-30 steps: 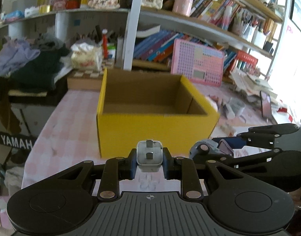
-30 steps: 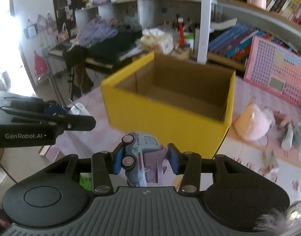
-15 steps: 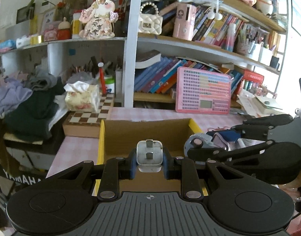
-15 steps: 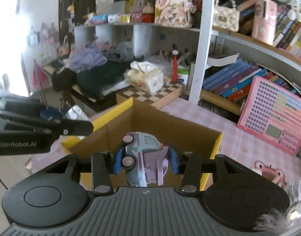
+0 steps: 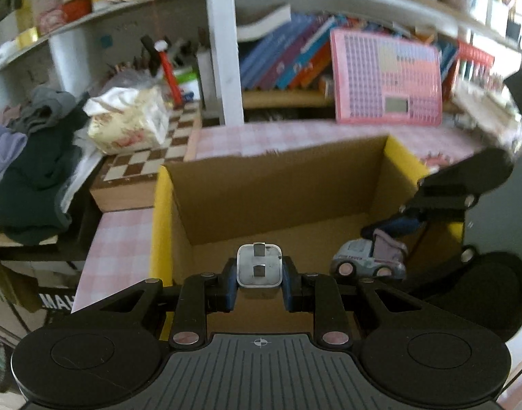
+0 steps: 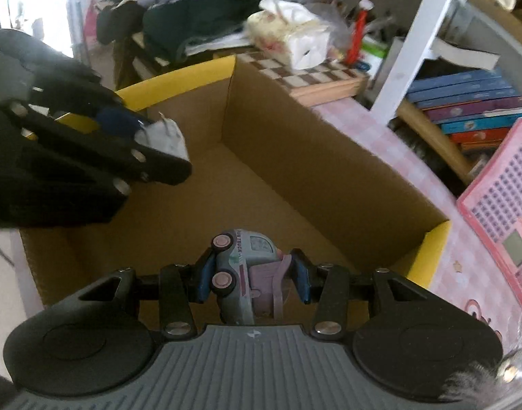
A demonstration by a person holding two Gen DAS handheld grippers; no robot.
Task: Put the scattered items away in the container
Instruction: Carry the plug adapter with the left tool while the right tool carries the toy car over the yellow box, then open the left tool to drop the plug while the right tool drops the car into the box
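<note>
Hovering: both grippers hang over the open yellow cardboard box [image 5: 160, 212], each with a load pinched, nothing let go yet.
Left gripper: the left gripper [image 5: 259, 280] has its blue pads pressed tight against the sides of a small white wall plug adapter [image 5: 259, 266], metal prongs facing away from the camera towards the box's far wall.
Left load position: the adapter sits above the brown floor of the box, inside the near rim and towards the left wall; the drop line, I judge, lands on bare cardboard.
Right gripper: the right gripper [image 6: 250, 273] is partly closed on a pale grey toy truck with pink wheels and a lilac rear [image 6: 242, 266], wheels turned to the left pad, lilac part against the right one.
Truck axis: its long body runs along the fingers, nose pointing away and down into the box.
Right load position: the truck hangs over the box floor near the near-right corner; in the left wrist view it shows just beside the adapter, to its right.
Key relation: the box floor lies straight below and ahead of both pairs of fingers, so the coming move looks like a plain release, not a reach.
Spacing: the two grippers are near but apart; the left one's tip shows over the box's left side in the right wrist view.
Further back: a wooden chessboard case [image 5: 145, 171] touches the box's far-left corner, and a pink keyboard toy [image 5: 385, 78] leans on the shelf beyond.
</note>
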